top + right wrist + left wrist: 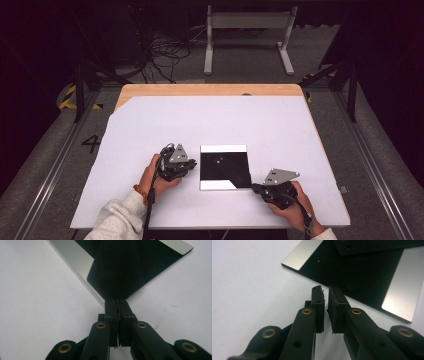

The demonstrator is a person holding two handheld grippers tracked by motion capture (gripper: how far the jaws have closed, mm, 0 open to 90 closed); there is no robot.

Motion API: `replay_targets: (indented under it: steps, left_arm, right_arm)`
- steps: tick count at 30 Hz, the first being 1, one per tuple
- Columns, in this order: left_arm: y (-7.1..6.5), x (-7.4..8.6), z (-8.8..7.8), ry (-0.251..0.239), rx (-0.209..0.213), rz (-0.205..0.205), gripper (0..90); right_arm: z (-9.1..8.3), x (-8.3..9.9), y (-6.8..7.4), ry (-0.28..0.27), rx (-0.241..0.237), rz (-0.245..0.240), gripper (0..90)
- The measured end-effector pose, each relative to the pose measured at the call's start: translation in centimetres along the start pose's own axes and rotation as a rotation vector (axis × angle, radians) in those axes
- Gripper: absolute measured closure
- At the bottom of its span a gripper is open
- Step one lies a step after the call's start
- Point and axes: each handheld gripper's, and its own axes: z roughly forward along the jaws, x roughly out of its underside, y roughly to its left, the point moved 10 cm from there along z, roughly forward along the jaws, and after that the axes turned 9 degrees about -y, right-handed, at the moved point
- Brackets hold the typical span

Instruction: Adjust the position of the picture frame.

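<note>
Lying flat on the table (150, 125), the black sheet (222, 167) sits at three o'clock of the empty, nearly closed left claw (189, 165) — its near-right corner pinched in the closed right claw (256, 188).

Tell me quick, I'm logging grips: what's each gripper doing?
Left gripper: nearly closed, a slight gap, holding nothing.
Right gripper: closed at the black sheet's corner; whether it pinches it cannot be told.

Top edge of the left gripper view chops off the far part of the black square plate (362, 272). In the right gripper view its near corner (113, 296) sits behind the closed pads, so can't tell if it's pinched.
</note>
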Motion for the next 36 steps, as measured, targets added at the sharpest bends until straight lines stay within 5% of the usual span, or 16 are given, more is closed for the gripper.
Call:
replay_targets:
  steps: [11, 23, 31, 36]
  left_arm:
    - [-0.8, -0.3, 1.4, -0.008, 0.028, 0.003, 82.2]
    - [-0.1, -0.7, 1.9, -0.002, -0.012, 0.001, 84.9]
    - [0.6, -0.1, -0.6, -0.033, -0.017, -0.013, 83.4]
    - [0.0, 0.0, -3.8, -0.094, -0.029, -0.009, 81.2]
  right_arm:
    - [0.3, 0.0, 0.1, -0.032, -0.038, 0.084, 88.2]
    - [0.3, -0.2, 0.2, -0.022, -0.025, 0.039, 86.1]
    - [-0.5, -0.6, 0.2, -0.022, -0.033, 0.018, 86.8]
    - [-0.8, -0.7, 0.4, -0.014, -0.047, 0.02, 84.3]
